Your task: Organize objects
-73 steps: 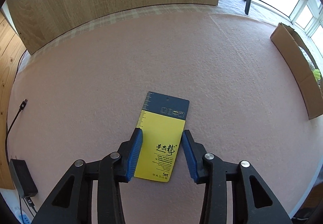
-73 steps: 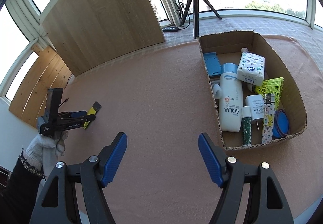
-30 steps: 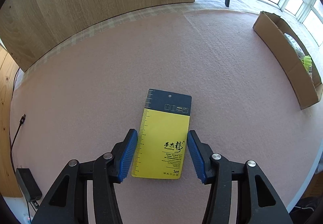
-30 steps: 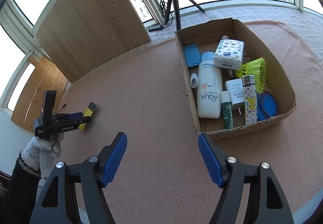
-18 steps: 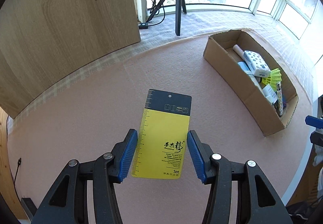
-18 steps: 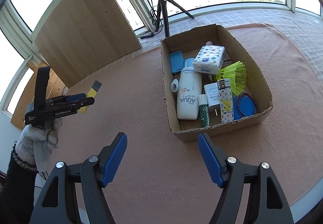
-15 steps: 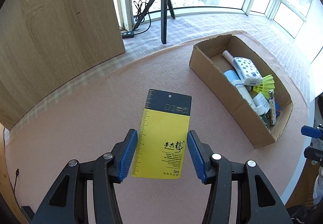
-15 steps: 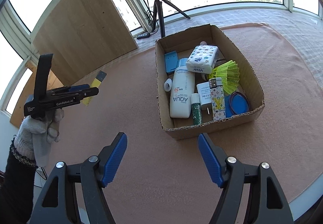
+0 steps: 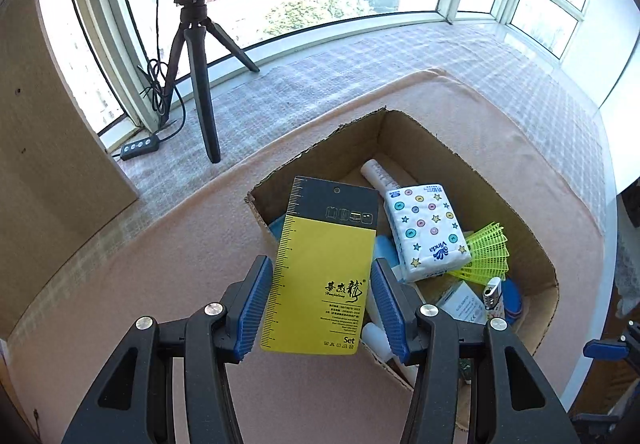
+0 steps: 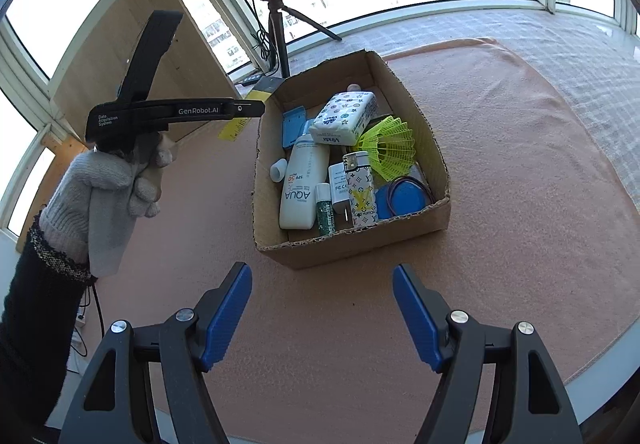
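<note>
Transport step: our left gripper (image 9: 320,302) grips yellow card (image 9: 320,276) over cardboard box (image 9: 532,240); right gripper (image 10: 322,312) wide, empty. Next we lower, release inside.

Left gripper (image 9: 322,302) jaws clamped, right gripper (image 10: 322,318) jaws apart

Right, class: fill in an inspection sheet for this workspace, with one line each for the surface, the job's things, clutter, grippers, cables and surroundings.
Surface: pink felt mat over a checked cloth.
Job's things: yellow card held in the air at the cardboard box; the box holds a tissue pack, AQUA bottle, yellow shuttlecock, lighter and blue disc.
Clutter: nothing seen.
Grippers: left gripper shut on the card; right gripper open, empty.
Cables: ring light lead with inline remote.
Surroundings: ring light tripod, wooden panel, windows.
</note>
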A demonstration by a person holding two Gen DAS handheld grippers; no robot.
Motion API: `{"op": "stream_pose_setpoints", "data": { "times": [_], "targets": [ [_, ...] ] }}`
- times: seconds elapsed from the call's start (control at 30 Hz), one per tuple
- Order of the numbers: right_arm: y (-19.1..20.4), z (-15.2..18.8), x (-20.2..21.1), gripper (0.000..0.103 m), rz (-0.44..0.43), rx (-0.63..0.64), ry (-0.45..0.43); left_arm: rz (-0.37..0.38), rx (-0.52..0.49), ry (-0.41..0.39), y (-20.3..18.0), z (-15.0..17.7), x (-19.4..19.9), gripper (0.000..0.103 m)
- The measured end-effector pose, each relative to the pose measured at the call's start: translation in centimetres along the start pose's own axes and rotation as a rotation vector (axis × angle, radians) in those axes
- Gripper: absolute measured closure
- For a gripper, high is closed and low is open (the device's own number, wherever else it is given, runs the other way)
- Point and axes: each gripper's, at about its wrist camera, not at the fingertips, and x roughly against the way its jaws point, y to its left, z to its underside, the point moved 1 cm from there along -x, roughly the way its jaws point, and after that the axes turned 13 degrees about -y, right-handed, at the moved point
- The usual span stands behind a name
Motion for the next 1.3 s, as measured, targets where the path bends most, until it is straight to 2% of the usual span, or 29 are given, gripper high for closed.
{"op": "stream_pose_setpoints", "data": {
  "times": [0.2,0.23,0.3,0.33,0.57,0.8,1.07,1.3],
  "targets": [
    [-1.3,0.2,0.2,0.034,0.013,-0.004,0.005,0.019,0.029,0.006,-0.7,-1.7,-2.6,0.047],
    [-1.6,0.1,0.3,0.034,0.015,-0.007,0.006,0.027,0.034,0.011,-0.7,-1.9,-3.0,0.043],
    [-2.0,0.1,0.3,0.034,0.019,-0.015,0.007,0.028,0.050,0.013,-0.7,-2.1,-3.4,0.017],
    [-2.2,0.1,0.3,0.034,0.021,-0.017,0.007,0.026,0.053,0.006,-0.7,-2.1,-3.4,0.015],
    [-2.4,-0.2,-0.1,0.034,0.029,-0.023,0.009,-0.006,0.049,0.007,-0.4,-1.7,-3.1,0.015],
    [-1.3,-0.4,-0.6,0.034,0.027,0.001,0.013,-0.034,0.054,-0.018,0.6,-0.8,-0.9,0.015],
    [0.9,-0.6,-1.1,0.034,0.013,0.027,0.009,-0.100,0.079,-0.054,2.8,2.3,4.1,0.015],
    [3.9,-0.7,-1.4,0.034,-0.005,0.064,-0.001,-0.140,0.148,-0.091,5.1,5.8,9.9,0.015]
  ]
}}
